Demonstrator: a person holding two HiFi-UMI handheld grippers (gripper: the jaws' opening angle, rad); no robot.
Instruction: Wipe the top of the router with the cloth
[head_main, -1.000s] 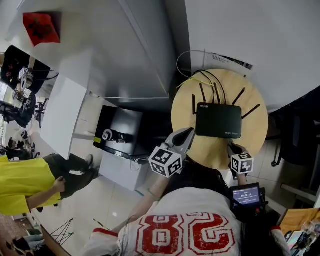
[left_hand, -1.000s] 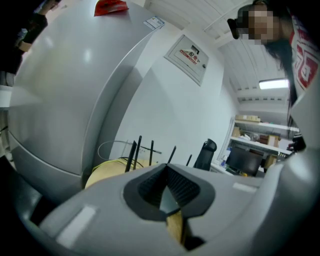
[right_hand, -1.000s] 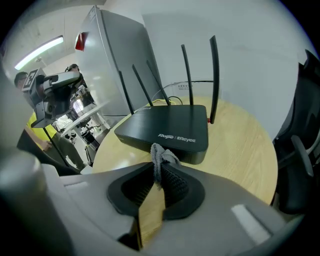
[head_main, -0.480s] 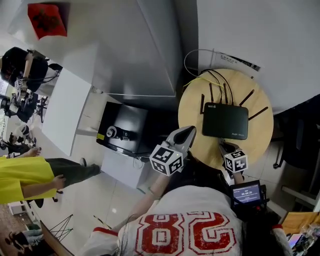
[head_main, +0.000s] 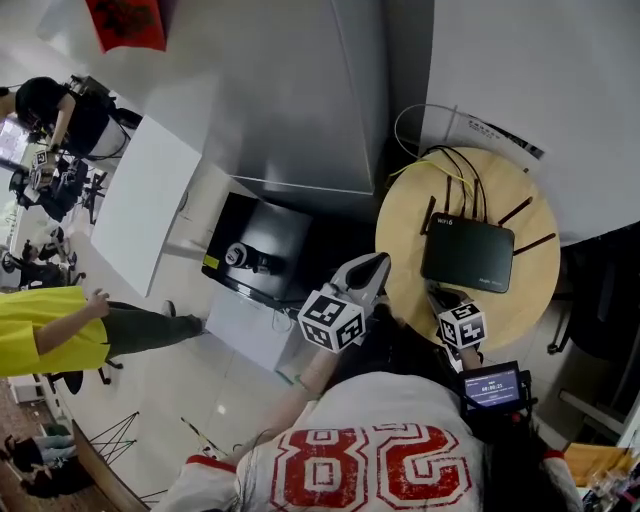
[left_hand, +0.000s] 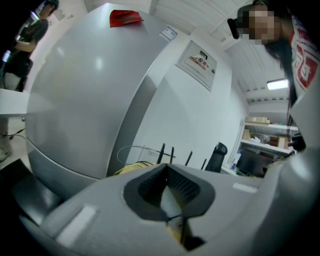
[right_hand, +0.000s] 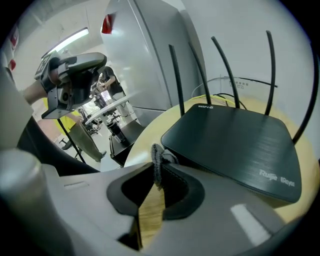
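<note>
Cloth in R claw, nr router

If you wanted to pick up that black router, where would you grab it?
Probably by the router's bare front edge, coming from the near side: antennas and cables crowd its back, and the body is a thin flat slab.

Cloth mostly hidden inside right tongs

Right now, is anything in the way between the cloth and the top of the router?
No, nothing visible is in the way. The right gripper is shut on the gray cloth, just in front of the router. The router's flat top is bare, and its antennas stand along its far side, away from the cloth.
</note>
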